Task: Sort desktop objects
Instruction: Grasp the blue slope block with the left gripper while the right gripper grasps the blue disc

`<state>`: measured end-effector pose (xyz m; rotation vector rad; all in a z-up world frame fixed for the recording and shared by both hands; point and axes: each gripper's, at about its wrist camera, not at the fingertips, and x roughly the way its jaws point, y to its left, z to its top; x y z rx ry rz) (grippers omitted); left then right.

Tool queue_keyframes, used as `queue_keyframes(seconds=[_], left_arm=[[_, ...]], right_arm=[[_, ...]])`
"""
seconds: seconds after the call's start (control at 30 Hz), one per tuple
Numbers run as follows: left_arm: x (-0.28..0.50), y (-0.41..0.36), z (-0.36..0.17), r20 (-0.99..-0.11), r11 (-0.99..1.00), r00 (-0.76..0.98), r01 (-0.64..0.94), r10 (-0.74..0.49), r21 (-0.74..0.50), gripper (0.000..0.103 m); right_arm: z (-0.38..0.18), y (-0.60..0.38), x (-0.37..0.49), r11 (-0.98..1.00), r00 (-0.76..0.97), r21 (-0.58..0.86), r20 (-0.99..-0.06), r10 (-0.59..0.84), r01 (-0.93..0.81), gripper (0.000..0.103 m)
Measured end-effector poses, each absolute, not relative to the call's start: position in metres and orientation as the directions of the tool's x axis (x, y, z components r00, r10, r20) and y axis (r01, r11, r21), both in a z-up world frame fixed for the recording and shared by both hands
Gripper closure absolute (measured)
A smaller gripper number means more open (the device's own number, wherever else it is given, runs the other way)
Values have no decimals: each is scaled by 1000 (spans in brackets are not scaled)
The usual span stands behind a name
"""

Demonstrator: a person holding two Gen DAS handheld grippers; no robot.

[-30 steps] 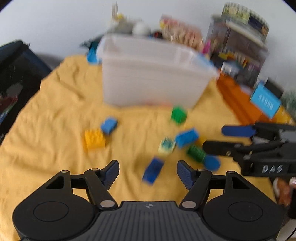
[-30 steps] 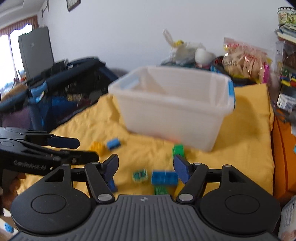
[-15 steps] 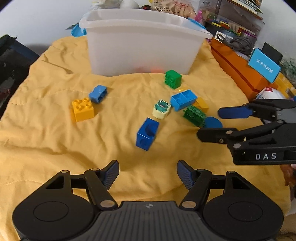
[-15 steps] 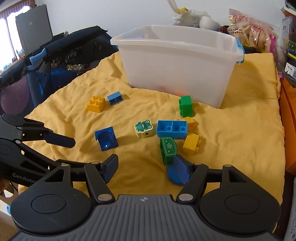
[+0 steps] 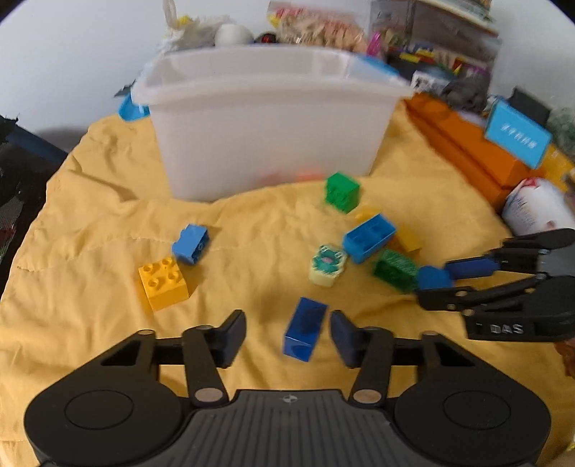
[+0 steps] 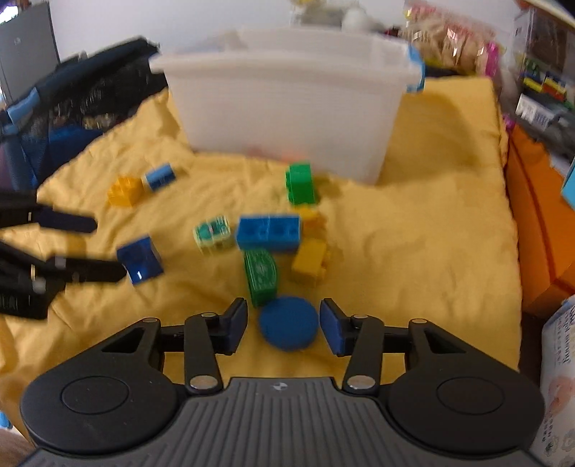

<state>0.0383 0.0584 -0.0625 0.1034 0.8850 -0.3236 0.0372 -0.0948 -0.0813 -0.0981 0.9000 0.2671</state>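
1. The left gripper (image 5: 287,334) is spread wide, low over a wrinkled yellow cloth (image 5: 90,230); a dark blue block (image 5: 305,332) lies between its fingers, closer to the right one, and nothing grips it. Half a second ago that block lay well ahead of the fingers.
2. The right gripper (image 6: 284,328) is likewise released, its blue pads flanking a flat round blue disc (image 6: 289,327) without touching it. Earlier the disc sat against the right pad only.
3. Just beyond the disc lies a dark green patterned block (image 6: 260,274), beside a yellow brick (image 6: 311,262).
4. Farther on, a long blue studded brick (image 6: 267,231) sits next to a pale cube with a teal picture (image 6: 212,233).
5. To the left, a yellow four-stud brick (image 5: 163,282) touches a light blue block (image 5: 190,242).
6. A bright green brick (image 5: 341,190) stands near the foot of the translucent white plastic bin (image 5: 266,118), something orange dimly showing through its wall. The bin fills more of both views than before.
7. An orange box (image 5: 467,151) edges the cloth on the right; a dark mesh frame (image 6: 79,97) stands left. Behind are snack bags (image 5: 320,27), cluttered shelves and a white wall. Both views are motion-blurred.
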Motion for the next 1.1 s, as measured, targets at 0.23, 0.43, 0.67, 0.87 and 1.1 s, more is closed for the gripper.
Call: queue_keyframes(seconds=[0.23, 0.43, 0.67, 0.87, 1.1], left_arm=[[42, 60, -72, -790, 920, 516, 364, -330, -146, 82], [29, 84, -78, -759, 855, 393, 246, -519, -457, 81], [15, 107, -84, -763, 890, 471, 126, -443, -439, 59], [3, 96, -70, -730, 897, 524, 219, -440, -384, 42], [11, 65, -80, -780, 926, 510, 287, -364, -244, 41]], right_arm=[[-93, -96, 32, 966, 601, 12, -781, 171, -260, 60], [-86, -94, 26, 955, 604, 18, -771, 202, -296, 61], [-85, -85, 20, 938, 593, 21, -770, 237, -347, 61], [-88, -86, 20, 943, 592, 18, -774, 224, -332, 61], [-87, -89, 21, 949, 600, 24, -769, 219, -315, 59]])
